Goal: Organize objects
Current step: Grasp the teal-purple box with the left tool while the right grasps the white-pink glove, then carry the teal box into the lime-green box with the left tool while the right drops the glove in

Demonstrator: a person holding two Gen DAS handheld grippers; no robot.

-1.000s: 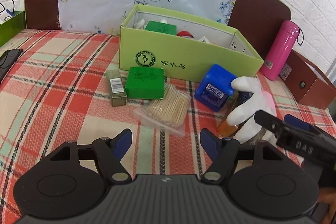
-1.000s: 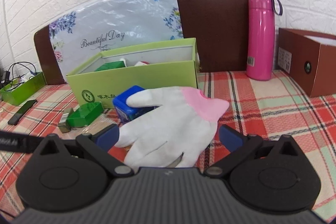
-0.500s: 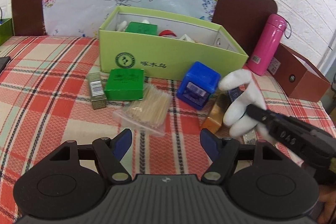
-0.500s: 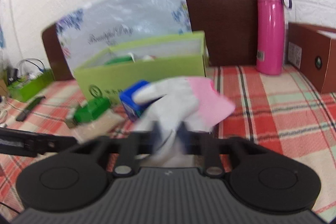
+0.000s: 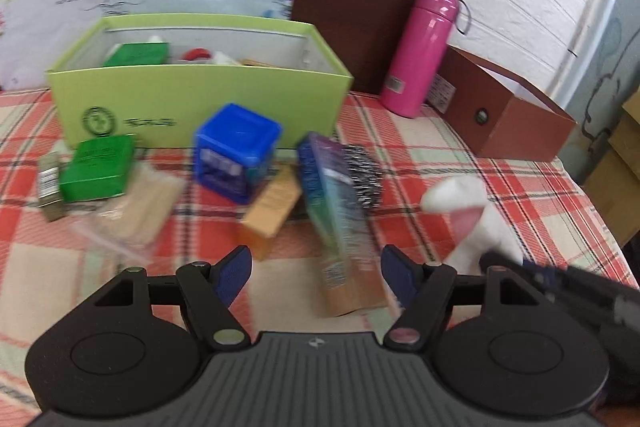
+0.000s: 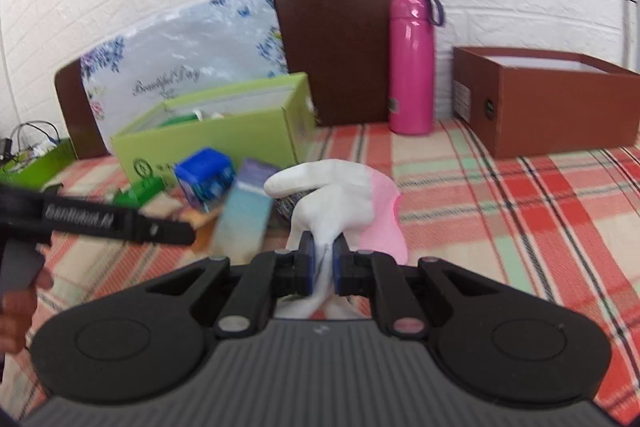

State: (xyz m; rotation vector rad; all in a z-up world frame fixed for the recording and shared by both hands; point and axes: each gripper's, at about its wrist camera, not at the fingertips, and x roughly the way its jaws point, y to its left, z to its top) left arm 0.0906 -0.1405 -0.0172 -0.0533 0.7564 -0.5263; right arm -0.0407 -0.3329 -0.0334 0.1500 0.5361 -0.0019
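The right hand-held gripper (image 6: 324, 257) pinches the white glove (image 6: 340, 195); the left hand-held gripper (image 5: 316, 267) is spread, empty. The green box (image 5: 200, 99) at eleven o'clock holds some items; several remain outside.

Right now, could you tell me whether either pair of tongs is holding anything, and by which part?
The right tongs are shut on the white glove, pinching its finger end. The left tongs are open and hold nothing.

Each black tool (image 6: 323, 259) has blue pads (image 5: 234, 273), ribbed grey housing and blurred, seemingly white lettering.
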